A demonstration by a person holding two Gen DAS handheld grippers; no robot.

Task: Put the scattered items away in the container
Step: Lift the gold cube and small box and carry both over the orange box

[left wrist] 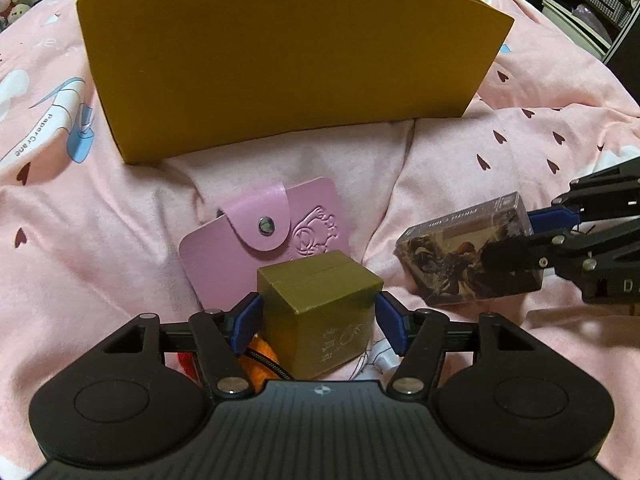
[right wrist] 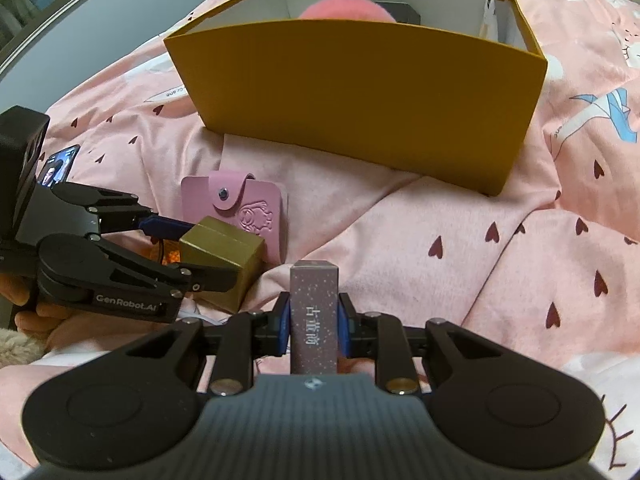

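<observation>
The left tool (left wrist: pixel 318 322) is standing open around a gold cube box (left wrist: pixel 320 300) on the bed, its blue pads just beside the box's sides without clearly pressing, so that pick looks not yet made. The right tool (right wrist: pixel 313 322) is clamping a slim card box (right wrist: pixel 314 312) between its pads, apparently ready to carry to the container. Just behind the cube, a pink wallet (left wrist: pixel 264 240) is lying flat on the pink bedspread (left wrist: pixel 120 220), untouched. Farther back, the yellow container (right wrist: pixel 360 92) is sitting open, already holding a pink fluffy thing (right wrist: pixel 344 10) and something dark. Judging by this, the task is partway along: three items are remaining outside.
</observation>
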